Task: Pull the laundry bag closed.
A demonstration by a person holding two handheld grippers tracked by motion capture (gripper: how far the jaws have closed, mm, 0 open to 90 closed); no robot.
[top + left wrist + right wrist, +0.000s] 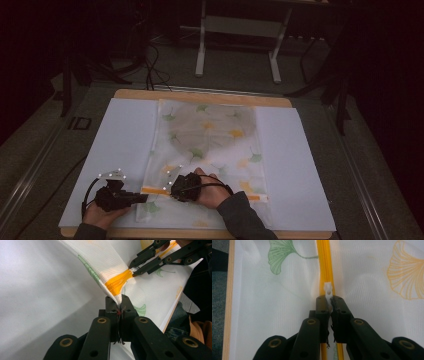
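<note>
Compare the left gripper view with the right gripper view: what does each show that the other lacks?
Left gripper view alone: the left gripper shut on the bag's edge, where the orange zipper ends, with the right gripper farther off. Right gripper view alone: the white zipper pull pinched in the right gripper's own jaws, and the table's wooden edge. Both: the leaf-print bag and its zipper.
</note>
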